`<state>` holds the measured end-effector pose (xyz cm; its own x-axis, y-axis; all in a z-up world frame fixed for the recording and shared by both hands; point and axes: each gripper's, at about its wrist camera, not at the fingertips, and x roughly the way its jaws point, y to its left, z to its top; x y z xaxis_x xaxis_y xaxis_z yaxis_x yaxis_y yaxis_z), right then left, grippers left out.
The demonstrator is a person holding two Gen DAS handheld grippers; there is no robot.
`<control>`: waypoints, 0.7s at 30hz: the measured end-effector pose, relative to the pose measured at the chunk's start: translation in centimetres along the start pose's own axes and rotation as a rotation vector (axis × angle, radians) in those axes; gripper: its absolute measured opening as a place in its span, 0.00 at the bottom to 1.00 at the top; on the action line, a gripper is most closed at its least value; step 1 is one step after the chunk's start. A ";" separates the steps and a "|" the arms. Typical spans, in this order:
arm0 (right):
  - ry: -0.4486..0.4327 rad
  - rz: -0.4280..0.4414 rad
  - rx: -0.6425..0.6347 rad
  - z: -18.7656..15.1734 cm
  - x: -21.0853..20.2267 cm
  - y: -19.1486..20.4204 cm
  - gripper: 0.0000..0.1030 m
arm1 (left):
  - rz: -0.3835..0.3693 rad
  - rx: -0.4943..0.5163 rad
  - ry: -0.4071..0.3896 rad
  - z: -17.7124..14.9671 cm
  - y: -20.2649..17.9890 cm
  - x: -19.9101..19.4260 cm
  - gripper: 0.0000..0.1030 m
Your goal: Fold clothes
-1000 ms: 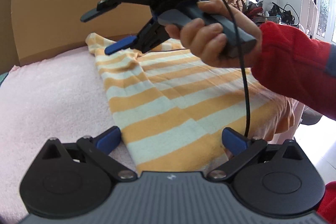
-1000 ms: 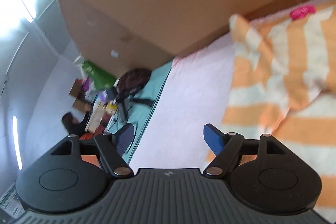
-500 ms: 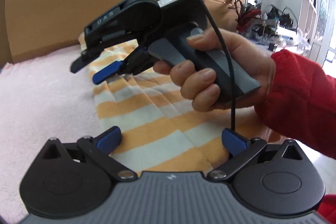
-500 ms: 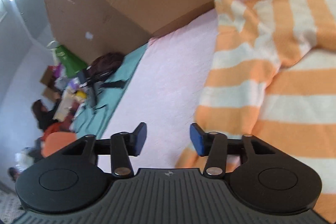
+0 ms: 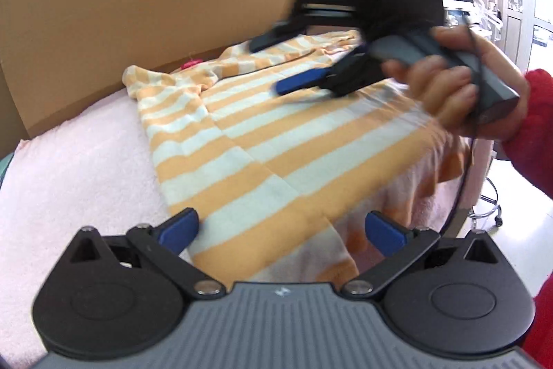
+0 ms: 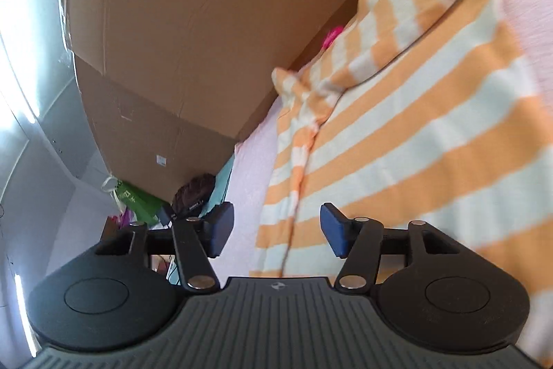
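An orange-and-white striped garment (image 5: 242, 144) lies spread on a pink towel (image 5: 69, 161), with one sleeve bunched at the far left corner. My left gripper (image 5: 281, 225) stands open and wide just over the garment's near hem, its pads clear of the cloth. A hand (image 5: 449, 82) in a red sleeve holds my right gripper (image 5: 269, 66) in the air above the garment's far part. Its jaws are opening, with nothing between them. In the right wrist view the right gripper (image 6: 276, 222) points along the garment (image 6: 414, 144) toward the bunched sleeve.
Tall cardboard boxes (image 5: 138, 6) wall the far side of the table. A small pink object (image 5: 191, 63) lies by the boxes at the garment's top edge. The garment hangs over the table's right edge. Bags (image 6: 134, 199) sit on the floor beyond the table's left end.
The right gripper swung from the garment's far left corner to the right, above its far middle, and its jaws narrowed. The left gripper shifted slightly and stayed open.
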<state>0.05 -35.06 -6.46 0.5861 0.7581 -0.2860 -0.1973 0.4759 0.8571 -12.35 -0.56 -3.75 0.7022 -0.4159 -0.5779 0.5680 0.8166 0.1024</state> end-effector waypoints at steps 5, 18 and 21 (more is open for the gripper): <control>-0.184 -0.163 -0.016 -1.9 -9.1 -1.3 0.66 | -0.103 -0.044 -0.029 1.3 0.5 -1.0 0.99; -0.139 -0.062 0.018 -7.0 -12.3 -2.5 0.42 | -0.081 0.028 -0.008 1.4 -2.3 0.7 0.99; -0.137 -0.008 -0.057 -8.4 -11.9 -1.3 0.72 | -0.111 -0.005 -0.052 1.8 -1.9 -0.3 0.99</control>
<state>-13.30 -40.98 -7.73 0.6890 0.6878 -0.2287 -0.2335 0.5093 0.8283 -12.83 -2.69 -2.29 0.6568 -0.5237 -0.5426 0.6411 0.7666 0.0361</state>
